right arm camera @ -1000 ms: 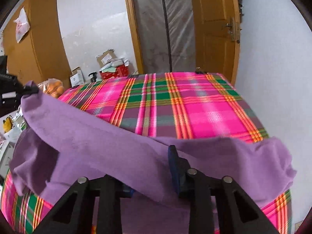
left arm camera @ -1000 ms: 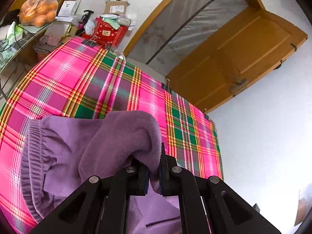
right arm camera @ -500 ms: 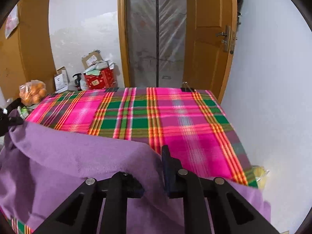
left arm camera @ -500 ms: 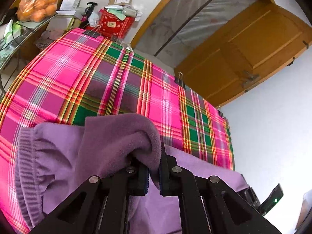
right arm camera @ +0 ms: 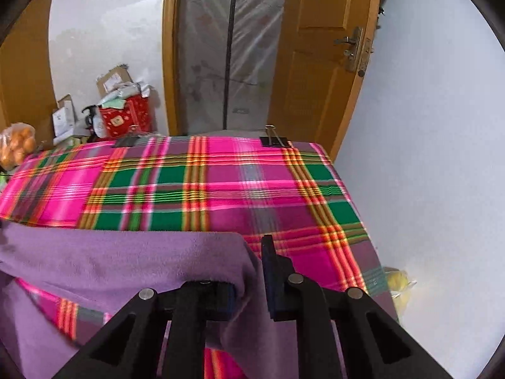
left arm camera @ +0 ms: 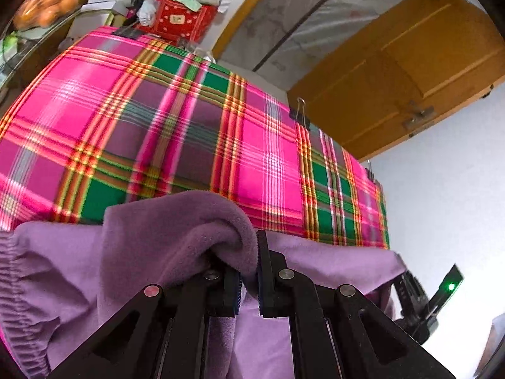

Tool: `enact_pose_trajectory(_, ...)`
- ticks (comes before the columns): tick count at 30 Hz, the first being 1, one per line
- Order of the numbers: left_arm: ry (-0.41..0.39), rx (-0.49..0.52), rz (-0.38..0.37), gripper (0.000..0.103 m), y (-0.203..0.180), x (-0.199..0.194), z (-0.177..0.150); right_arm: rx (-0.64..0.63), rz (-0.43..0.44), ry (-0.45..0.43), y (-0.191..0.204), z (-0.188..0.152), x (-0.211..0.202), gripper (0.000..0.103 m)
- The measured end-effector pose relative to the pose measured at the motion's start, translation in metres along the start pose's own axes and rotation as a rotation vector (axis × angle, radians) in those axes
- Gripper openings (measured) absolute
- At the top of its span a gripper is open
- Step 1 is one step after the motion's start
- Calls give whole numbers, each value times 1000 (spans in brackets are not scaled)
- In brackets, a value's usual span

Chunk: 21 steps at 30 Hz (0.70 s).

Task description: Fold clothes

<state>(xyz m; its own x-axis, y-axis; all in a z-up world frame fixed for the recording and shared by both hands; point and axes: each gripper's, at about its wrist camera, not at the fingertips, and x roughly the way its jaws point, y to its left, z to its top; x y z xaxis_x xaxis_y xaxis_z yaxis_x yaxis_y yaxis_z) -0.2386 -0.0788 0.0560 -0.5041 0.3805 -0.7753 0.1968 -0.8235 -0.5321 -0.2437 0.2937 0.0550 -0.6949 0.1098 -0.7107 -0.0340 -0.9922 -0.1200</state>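
A purple fleece garment [left arm camera: 151,246] with a ribbed elastic band at its left hangs over the near part of a table covered in pink, green and orange plaid cloth [left arm camera: 189,126]. My left gripper [left arm camera: 249,271] is shut on a bunched fold of the garment. In the right wrist view my right gripper [right arm camera: 252,271] is shut on the garment's [right arm camera: 126,259] other end, and the fabric stretches left from it, raised above the plaid cloth [right arm camera: 221,183]. The right gripper's body shows at the lower right of the left wrist view.
Binder clips [right arm camera: 274,140] hold the cloth at the table's far edge. Beyond it are a wooden door [right arm camera: 315,63], a plastic-covered doorway, a red box [right arm camera: 124,120] among cartons, and a bag of oranges [left arm camera: 47,0] on a glass shelf at left. A white wall is right.
Both grippers have carried the purple garment back toward the near edge. More plaid cloth shows beyond it. The hanging fabric at the right has drawn in, and the stretched edge sits lower.
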Motion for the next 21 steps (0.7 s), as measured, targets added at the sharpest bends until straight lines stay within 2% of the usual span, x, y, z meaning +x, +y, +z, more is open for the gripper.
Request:
enact_pose_trajectory(5, 14, 7, 2, 8, -4, 10, 0, -54, -70, 14, 0, 5, 16, 16)
enact_pose_trajectory(7, 25, 4, 0, 9, -3, 13, 0, -95, -106, 22, 2, 3, 20, 19)
enact_pose_trajectory(12, 74, 5, -17, 10, -7, 25, -4, -189, -230, -7, 4, 1, 21, 21)
enact_pose_trajectory(16, 99, 38, -28, 12, -15, 27, -6, -183, -287, 7, -3, 4, 28, 21)
enact_pose_trajectory(18, 111, 55, -34, 13, -19, 28, -7, -184, -322, 14, -4, 6, 31, 29)
enact_pose_trajectory(21, 129, 79, -43, 13, -25, 29, -8, -249, -371, 14, 2, 4, 34, 29)
